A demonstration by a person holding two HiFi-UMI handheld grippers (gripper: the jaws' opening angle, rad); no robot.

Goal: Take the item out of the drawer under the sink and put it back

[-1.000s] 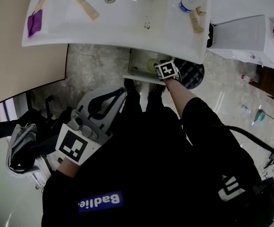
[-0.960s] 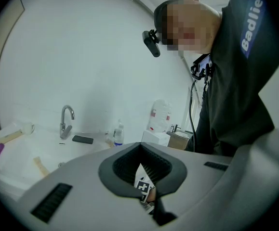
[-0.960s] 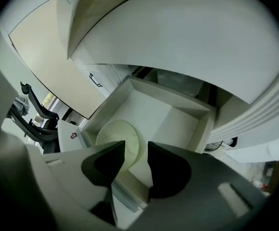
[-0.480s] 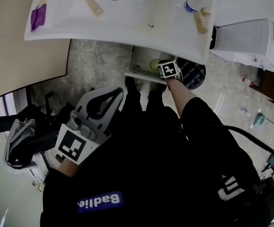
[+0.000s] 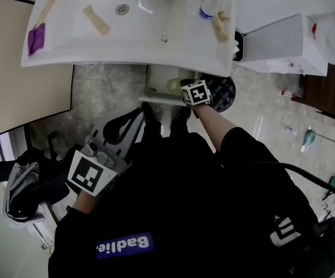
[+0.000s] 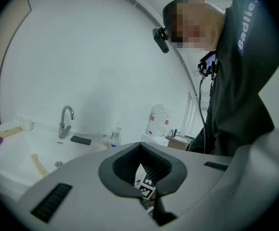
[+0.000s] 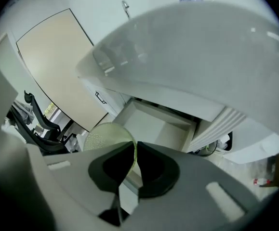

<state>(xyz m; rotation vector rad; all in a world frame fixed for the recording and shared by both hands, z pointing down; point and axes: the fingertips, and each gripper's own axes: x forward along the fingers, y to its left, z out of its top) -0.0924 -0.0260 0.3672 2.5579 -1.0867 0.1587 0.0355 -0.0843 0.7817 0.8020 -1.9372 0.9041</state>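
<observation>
head view: the right gripper (image 5: 189,90) reaches the open drawer (image 5: 155,96) under the sink (image 5: 126,36), the left gripper (image 5: 139,119) held back from it. left gripper view: its fingers (image 6: 72,191) are together on nothing. right gripper view: fingers (image 7: 202,177) pinch a thin green disc (image 7: 105,137) by its edge, drawer just beyond them; so slim a hold could let it swivel or drop.

The disc (image 7: 108,138) is showing pale green with fine dots. The drawer (image 7: 153,124) is showing plain white. The right gripper (image 7: 134,160) is showing a light grey body and dark grey pads (image 7: 153,170); its cube (image 5: 196,92) is carrying black-and-white squares. The sink (image 5: 126,39) is gleaming white. The cloth (image 5: 35,39) is showing purple, the strip (image 5: 95,19) tan. The floor (image 5: 106,88) is showing grey marbling. The person's top (image 5: 202,201) is showing black, its patch (image 5: 124,245) blue with white letters.
</observation>
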